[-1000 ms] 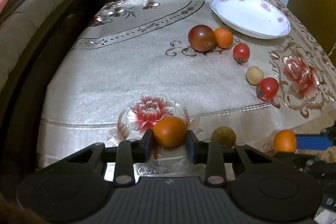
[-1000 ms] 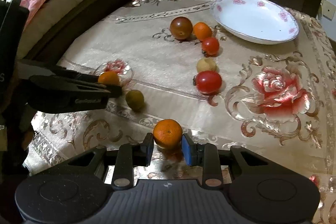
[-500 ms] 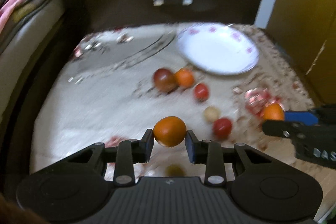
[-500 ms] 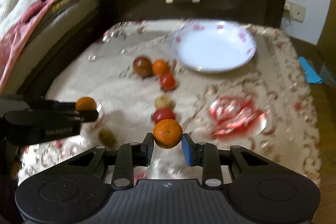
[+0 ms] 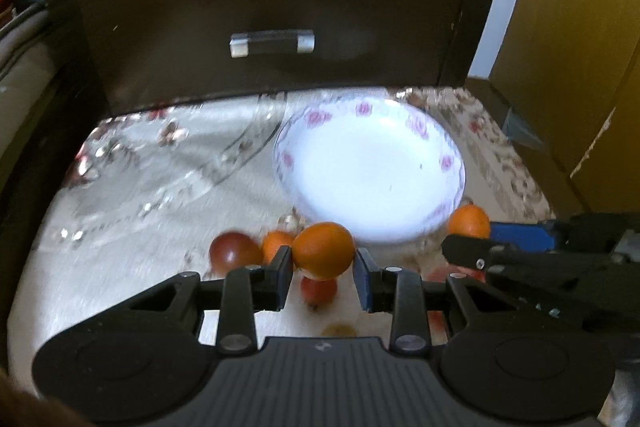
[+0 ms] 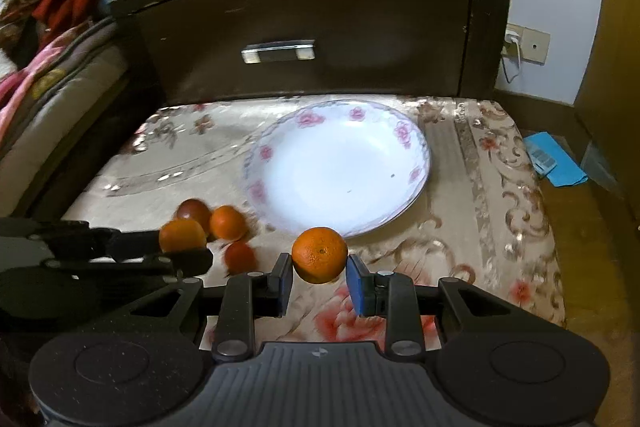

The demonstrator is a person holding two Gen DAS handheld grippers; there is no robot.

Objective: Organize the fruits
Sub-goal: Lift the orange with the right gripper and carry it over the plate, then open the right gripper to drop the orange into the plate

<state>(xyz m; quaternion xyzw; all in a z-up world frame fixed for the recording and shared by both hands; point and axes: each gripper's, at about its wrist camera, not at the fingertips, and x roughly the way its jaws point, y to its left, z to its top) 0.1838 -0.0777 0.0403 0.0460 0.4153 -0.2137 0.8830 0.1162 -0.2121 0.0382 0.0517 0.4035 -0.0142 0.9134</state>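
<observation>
Both grippers, the left gripper (image 5: 323, 269) squeezing one orange (image 5: 323, 250) and the right gripper (image 6: 319, 277) squeezing another orange (image 6: 319, 255), have lifted off the cloth and now hang by the near rim of the white plate (image 6: 416, 143), ready to drop them in.

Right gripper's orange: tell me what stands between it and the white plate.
Nothing visible does. The orange in the right gripper hangs just short of the empty white plate; the loose fruits and the left gripper lie off to its left.
</observation>
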